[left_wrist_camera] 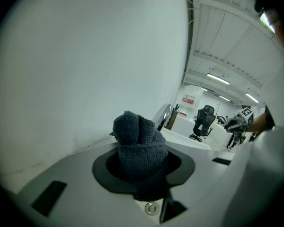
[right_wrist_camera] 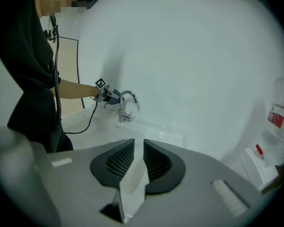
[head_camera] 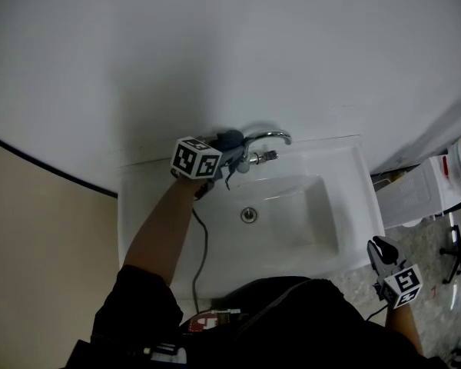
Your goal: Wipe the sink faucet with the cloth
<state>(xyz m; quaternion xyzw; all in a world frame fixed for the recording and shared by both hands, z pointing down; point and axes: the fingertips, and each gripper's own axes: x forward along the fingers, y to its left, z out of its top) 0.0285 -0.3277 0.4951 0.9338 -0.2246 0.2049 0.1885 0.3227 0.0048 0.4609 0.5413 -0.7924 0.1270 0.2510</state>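
Grey terry cloth, clamped in left gripper, sits at chrome faucet's 9 o'clock; wiping judged barely begun, spout and handle left; right gripper, jaws slightly apart, empty, at sink's 4 o'clock.

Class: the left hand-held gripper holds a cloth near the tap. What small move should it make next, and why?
Probably slide the bunched dark grey cloth rightwards in the head view, along the curved chrome faucet. The left hand-held gripper clamps the cloth at the arch's left end, and the rest of the spout lies just beyond it.
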